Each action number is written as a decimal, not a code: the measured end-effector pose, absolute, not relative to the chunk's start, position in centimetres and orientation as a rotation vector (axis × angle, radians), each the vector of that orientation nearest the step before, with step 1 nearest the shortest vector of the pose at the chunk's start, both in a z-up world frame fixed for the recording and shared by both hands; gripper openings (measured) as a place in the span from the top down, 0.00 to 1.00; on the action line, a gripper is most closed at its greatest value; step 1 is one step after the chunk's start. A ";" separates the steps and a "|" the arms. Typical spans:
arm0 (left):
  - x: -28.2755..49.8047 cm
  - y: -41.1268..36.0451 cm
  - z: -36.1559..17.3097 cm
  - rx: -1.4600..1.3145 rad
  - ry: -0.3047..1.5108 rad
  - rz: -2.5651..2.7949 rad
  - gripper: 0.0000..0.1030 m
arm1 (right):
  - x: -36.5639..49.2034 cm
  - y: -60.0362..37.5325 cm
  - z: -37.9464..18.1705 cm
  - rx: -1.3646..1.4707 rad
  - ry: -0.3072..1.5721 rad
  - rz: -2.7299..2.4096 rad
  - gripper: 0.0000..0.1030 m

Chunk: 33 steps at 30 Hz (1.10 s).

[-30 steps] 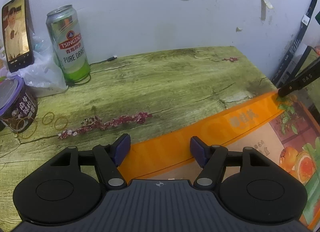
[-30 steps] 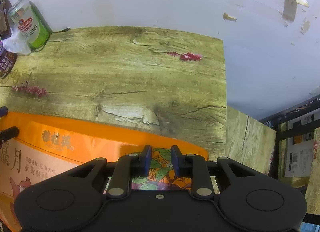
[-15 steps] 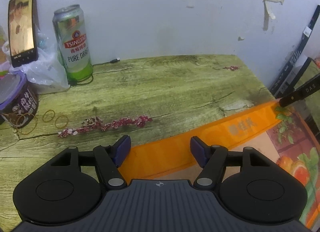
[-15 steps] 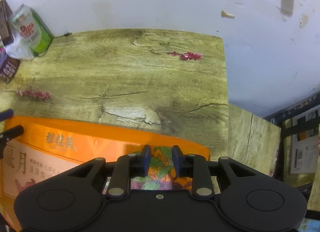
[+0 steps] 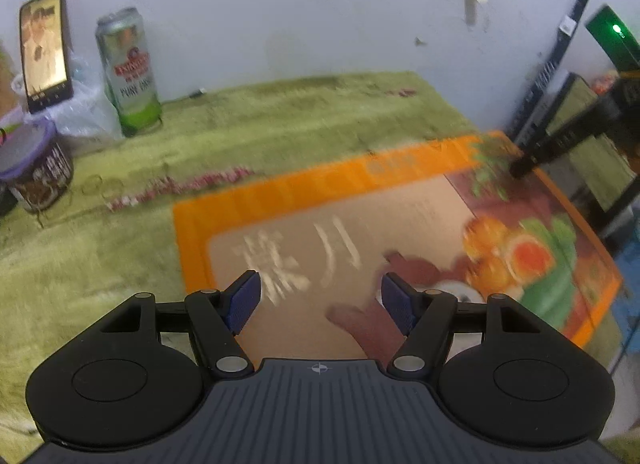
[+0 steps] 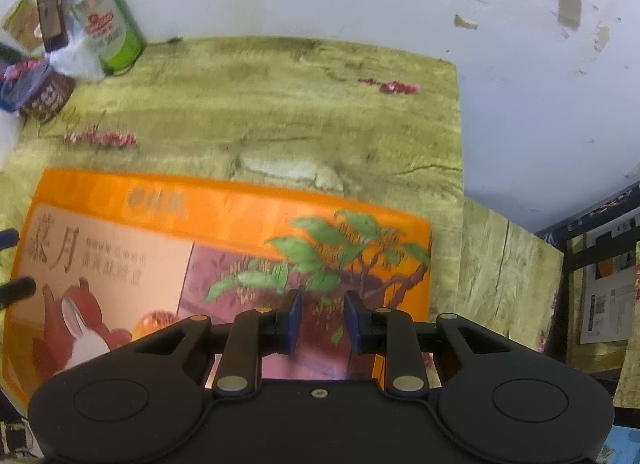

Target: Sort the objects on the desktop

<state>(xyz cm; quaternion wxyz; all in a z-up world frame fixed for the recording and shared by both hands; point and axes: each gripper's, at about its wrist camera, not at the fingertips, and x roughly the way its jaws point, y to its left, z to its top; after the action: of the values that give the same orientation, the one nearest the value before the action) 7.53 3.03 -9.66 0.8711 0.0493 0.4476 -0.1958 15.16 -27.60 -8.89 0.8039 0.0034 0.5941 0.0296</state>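
Orange box flat under both tongs, left tongs agape

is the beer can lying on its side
No, the beer can stands upright on the table against the wall, beside the propped-up phone.

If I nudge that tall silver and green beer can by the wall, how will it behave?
The tall silver and green beer can stands upright on a narrow base, so a high push would probably tip it. Being round, it would likely roll once down. Whether it is full or empty can't be told, so its weight is uncertain.
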 end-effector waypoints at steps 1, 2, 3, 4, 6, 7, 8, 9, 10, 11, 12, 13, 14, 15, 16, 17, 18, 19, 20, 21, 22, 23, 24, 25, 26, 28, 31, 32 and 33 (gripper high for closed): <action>7.3 2.9 -9.9 0.097 0.945 -0.410 0.35 | 15.0 -27.5 -9.0 0.005 1.277 0.065 0.77; 7.0 2.8 -10.2 0.093 0.953 -0.411 0.35 | 14.9 -27.5 -9.2 0.002 1.280 0.065 0.76; 6.8 2.6 -10.4 0.093 0.959 -0.411 0.35 | 14.8 -27.4 -9.3 -0.002 1.282 0.066 0.76; 6.7 2.4 -10.6 0.096 0.958 -0.409 0.35 | 14.8 -27.3 -9.5 -0.005 1.285 0.066 0.76; 6.4 2.2 -11.1 0.112 0.957 -0.404 0.35 | 14.7 -27.2 -9.6 -0.017 1.286 0.067 0.76; 6.4 2.1 -11.2 0.121 0.957 -0.404 0.34 | 14.7 -27.1 -9.7 -0.025 1.286 0.068 0.76; 6.4 2.0 -11.3 0.126 0.955 -0.403 0.33 | 14.7 -27.0 -9.8 -0.033 1.285 0.069 0.76; 6.3 1.9 -11.4 0.126 0.954 -0.401 0.32 | 14.7 -26.9 -9.8 -0.041 1.285 0.069 0.76; 6.3 1.7 -11.5 0.130 0.951 -0.398 0.32 | 14.6 -26.8 -9.9 -0.049 1.285 0.070 0.76; 6.2 1.6 -11.6 0.141 0.947 -0.395 0.32 | 14.6 -26.7 -10.0 -0.057 1.284 0.071 0.76; 6.0 1.4 -11.7 0.154 0.941 -0.392 0.31 | 14.5 -26.5 -10.0 -0.071 1.280 0.072 0.76; 5.8 1.2 -11.7 0.170 0.934 -0.390 0.31 | 14.4 -26.3 -10.1 -0.085 1.274 0.073 0.76; 5.7 1.0 -11.6 0.181 0.928 -0.388 0.31 | 14.2 -26.3 -10.1 -0.091 1.267 0.074 0.76; 5.6 1.0 -11.4 0.177 0.928 -0.386 0.32 | 14.2 -26.4 -10.0 -0.084 1.263 0.073 0.76; 5.5 1.3 -11.0 0.157 0.935 -0.384 0.33 | 14.1 -26.6 -9.9 -0.070 1.261 0.073 0.76; 5.4 1.5 -10.6 0.136 0.942 -0.382 0.34 | 13.9 -26.8 -9.6 -0.055 1.256 0.074 0.76; 5.3 1.8 -10.2 0.119 0.945 -0.380 0.34 | 13.4 -26.9 -9.0 -0.039 1.244 0.076 0.76; 4.9 2.1 -9.7 0.116 0.937 -0.376 0.33 | 12.9 -27.0 -8.4 -0.030 1.229 0.082 0.76; 4.4 2.3 -9.3 0.123 0.937 -0.368 0.33 | 12.0 -26.9 -7.6 -0.022 1.212 0.093 0.76; 4.0 2.4 -9.0 0.126 0.947 -0.356 0.33 | 11.0 -26.9 -7.0 -0.010 1.200 0.104 0.76; 3.7 2.6 -8.8 0.119 0.966 -0.342 0.33 | 10.0 -27.0 -6.5 0.005 1.197 0.114 0.76; 3.3 2.8 -8.7 0.108 0.984 -0.330 0.33 | 8.9 -26.9 -6.4 0.019 1.204 0.124 0.76; 3.0 2.9 -8.6 0.088 1.001 -0.324 0.33 | 7.8 -26.9 -6.4 0.031 1.215 0.134 0.76; 2.7 3.1 -8.6 0.069 1.018 -0.318 0.33 | 6.8 -26.8 -6.5 0.036 1.227 0.141 0.76; 2.4 3.1 -8.5 0.054 1.031 -0.314 0.33 | 5.7 -26.5 -6.8 0.037 1.245 0.149 0.76; 1.8 2.9 -8.5 0.055 1.039 -0.312 0.33 | 3.9 -25.9 -7.2 0.043 1.273 0.160 0.76; 1.3 2.2 -8.7 0.082 1.061 -0.302 0.33 | 2.3 -25.4 -7.8 0.053 1.306 0.168 0.76; 1.2 1.9 -8.8 0.094 1.069 -0.298 0.33 | 2.0 -25.2 -8.0 0.049 1.316 0.168 0.76; 1.0 1.7 -9.0 0.104 1.078 -0.293 0.33 | 1.8 -24.9 -8.1 0.043 1.323 0.168 0.76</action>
<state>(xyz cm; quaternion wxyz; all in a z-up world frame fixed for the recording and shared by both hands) 1.05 1.68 -8.96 0.8467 0.0495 0.5112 -0.1391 1.80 -24.94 -8.07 0.7855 0.0197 0.6137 0.0778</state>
